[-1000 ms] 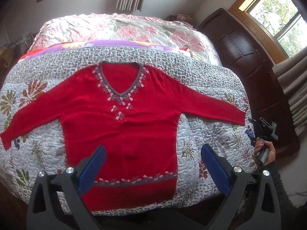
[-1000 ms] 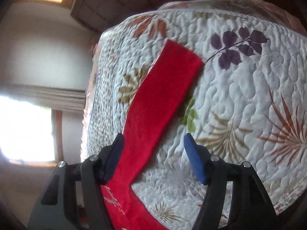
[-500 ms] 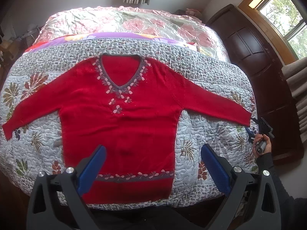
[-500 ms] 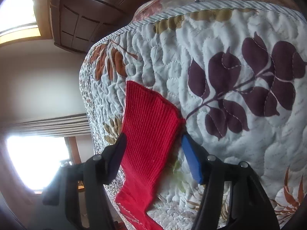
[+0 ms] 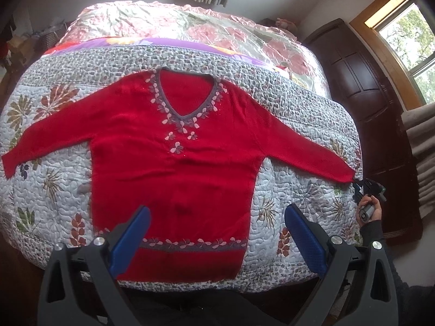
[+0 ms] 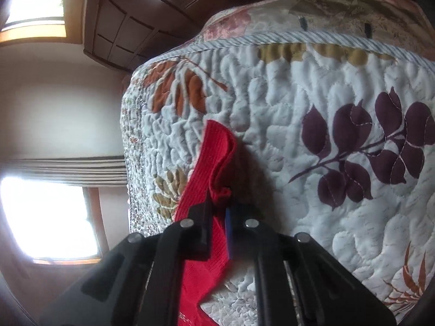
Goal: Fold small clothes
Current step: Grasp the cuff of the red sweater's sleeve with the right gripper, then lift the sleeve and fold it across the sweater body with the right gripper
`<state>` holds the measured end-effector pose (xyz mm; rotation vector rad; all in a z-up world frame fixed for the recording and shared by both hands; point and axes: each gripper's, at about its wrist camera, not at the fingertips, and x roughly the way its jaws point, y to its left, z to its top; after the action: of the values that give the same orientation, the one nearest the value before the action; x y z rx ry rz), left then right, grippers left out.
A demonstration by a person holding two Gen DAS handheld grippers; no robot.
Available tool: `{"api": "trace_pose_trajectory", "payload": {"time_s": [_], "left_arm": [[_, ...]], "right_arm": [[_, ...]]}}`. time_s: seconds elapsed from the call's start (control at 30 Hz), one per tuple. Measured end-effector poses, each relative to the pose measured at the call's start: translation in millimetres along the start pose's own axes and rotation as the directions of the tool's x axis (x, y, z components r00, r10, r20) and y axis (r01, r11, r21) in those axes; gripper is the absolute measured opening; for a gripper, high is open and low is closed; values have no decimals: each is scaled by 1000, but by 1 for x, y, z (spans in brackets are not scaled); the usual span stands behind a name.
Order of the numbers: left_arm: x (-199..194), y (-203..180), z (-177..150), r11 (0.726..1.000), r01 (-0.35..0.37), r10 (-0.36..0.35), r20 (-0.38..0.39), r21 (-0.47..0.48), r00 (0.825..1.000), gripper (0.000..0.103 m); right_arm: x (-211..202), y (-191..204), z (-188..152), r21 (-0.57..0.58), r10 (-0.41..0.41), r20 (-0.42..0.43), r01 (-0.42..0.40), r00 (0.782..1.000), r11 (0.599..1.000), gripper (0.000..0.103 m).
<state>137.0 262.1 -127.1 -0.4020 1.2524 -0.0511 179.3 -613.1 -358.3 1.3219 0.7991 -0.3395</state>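
- On the quilted bed (image 5: 312, 103), the red sweater (image 5: 174, 163) lies flat, sleeves out.
- Right gripper (image 6: 220, 217) pinches the sleeve cuff (image 6: 217, 152); I'd carry it low across the chest.
- Left gripper (image 5: 217, 233) hovers spread wide.

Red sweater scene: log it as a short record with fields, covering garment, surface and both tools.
garment: red sweater, V-neck, spread flat face up, both sleeves out to the sides
surface: floral quilt on a bed
left tool: open, hovering above the sweater hem, holding nothing
right tool: shut on the sleeve cuff at the quilt's edge, cuff bunched between its fingers
fold status: no fold made yet
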Motion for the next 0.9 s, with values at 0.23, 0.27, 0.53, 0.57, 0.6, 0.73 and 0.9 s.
{"api": "trace_pose_trajectory", "payload": {"time_s": [0.23,0.27,0.53,0.57,0.6,0.73,0.9], "left_arm": [[-15,33,2,996,40,-37,37,-81,999,99],[-17,40,3,994,50,-46,39,-98,998,99],[-32,85,8,983,108,-94,99,-151,991,99],[-33,90,9,981,114,-98,105,-158,990,99],[-34,97,11,978,124,-106,113,-167,988,99],[-36,122,19,968,164,-140,131,-190,981,99],[-35,151,30,961,197,-171,143,-194,975,99]], "right_arm": [[-21,71,-25,-181,7,36,-1,999,983,5],[-24,82,-31,-210,11,39,-2,999,978,5],[-52,174,-97,-422,69,39,-46,997,905,5],[-54,183,-105,-442,77,34,-54,996,895,5],[-55,195,-116,-467,86,27,-63,996,882,5],[-58,238,-156,-550,101,3,-83,995,831,5],[-54,276,-204,-627,100,-28,-96,995,773,5]]}}
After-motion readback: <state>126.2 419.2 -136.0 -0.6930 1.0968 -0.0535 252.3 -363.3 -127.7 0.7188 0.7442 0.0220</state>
